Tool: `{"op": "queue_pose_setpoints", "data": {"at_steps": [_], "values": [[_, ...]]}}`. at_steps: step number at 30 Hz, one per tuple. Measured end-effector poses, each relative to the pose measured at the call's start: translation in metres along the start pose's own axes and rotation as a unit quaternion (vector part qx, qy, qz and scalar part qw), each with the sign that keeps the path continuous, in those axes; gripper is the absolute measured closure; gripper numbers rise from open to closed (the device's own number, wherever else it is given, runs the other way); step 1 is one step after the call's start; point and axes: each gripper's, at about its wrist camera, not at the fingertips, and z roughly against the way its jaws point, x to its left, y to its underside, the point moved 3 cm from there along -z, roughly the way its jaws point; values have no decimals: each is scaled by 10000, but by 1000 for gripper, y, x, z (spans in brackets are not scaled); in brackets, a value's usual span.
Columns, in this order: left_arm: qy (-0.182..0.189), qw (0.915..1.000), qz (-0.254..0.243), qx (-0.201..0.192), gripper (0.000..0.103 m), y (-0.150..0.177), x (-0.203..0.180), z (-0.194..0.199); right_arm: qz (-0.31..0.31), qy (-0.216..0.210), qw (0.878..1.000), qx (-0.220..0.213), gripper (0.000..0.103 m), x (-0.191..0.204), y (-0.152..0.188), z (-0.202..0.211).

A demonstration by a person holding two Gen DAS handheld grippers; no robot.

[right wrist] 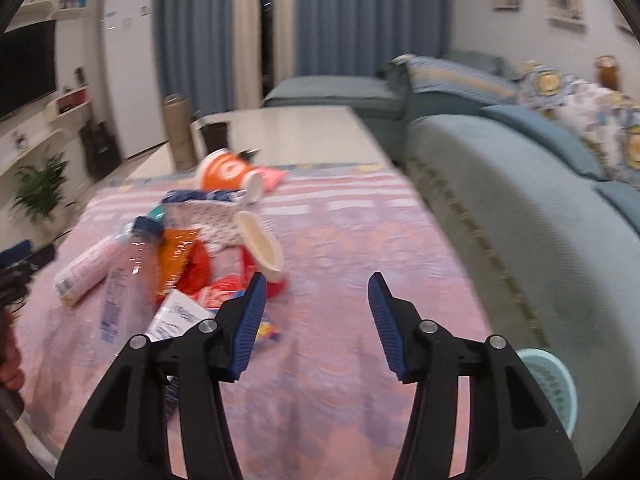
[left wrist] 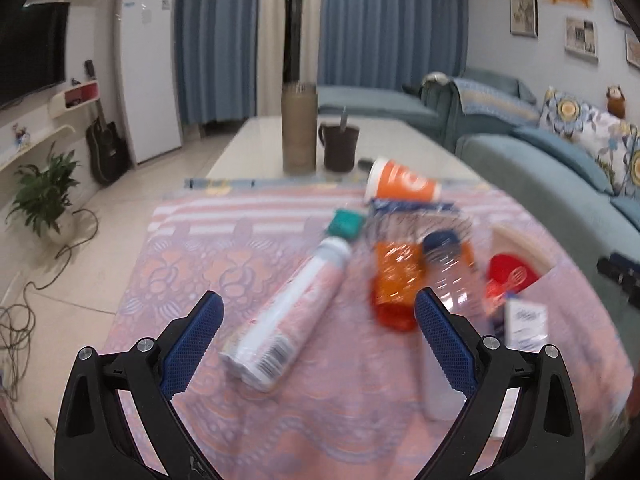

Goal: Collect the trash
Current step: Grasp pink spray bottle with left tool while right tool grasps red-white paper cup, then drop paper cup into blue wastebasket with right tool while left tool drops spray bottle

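A heap of trash lies on the pink patterned cloth [left wrist: 224, 264]. It includes a white tube bottle [left wrist: 288, 312], an orange wrapper [left wrist: 396, 280], a clear bottle with a blue cap [left wrist: 448, 264], a tipped orange paper cup [left wrist: 404, 184], a red bowl [left wrist: 512, 272] and a small white carton [left wrist: 524, 320]. My left gripper [left wrist: 318, 306] is open, and the white tube lies in the gap between its pads without touching them. My right gripper [right wrist: 316, 280] is open over bare cloth, to the right of the red bowl [right wrist: 260, 248] and a white packet [right wrist: 180, 316]. Both views are motion-blurred.
A brown canister [left wrist: 299, 128] and a dark mug [left wrist: 340, 148] stand on the white table [left wrist: 256, 140] behind the cloth. A blue sofa [right wrist: 540, 220] runs along the right. A light-blue basket [right wrist: 552, 384] sits low beside it. Cables and a potted plant [left wrist: 44, 196] are on the floor at left.
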Motion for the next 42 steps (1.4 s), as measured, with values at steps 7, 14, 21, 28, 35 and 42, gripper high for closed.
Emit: {"op": "queue_pose_setpoints", "data": {"at_steps": [7,14,21,28,35,42], "values": [[381,9961,-119,787,12,8,19,-58,-43,-392,9978,537,51,8,-5,-53],[413,9920,-72,1188,35,10,16,-88,137,-362,9954,875,50,24,-5,-91],[574,9875,-57,1468,49,12,2,-90,-69,-479,9940,980,56,24,-13,-112],[298,9851,-345,1659,56,21,-24,-99,20,-504,9943,937,76,30,-13,-112],[328,9948,168,954,57,17,-23,-50,-266,-432,9977,450,78,1,-23,-74],[1139,9934,40,135,57,-13,-91,30,-740,-176,9970,-111,78,-63,-22,3]]}}
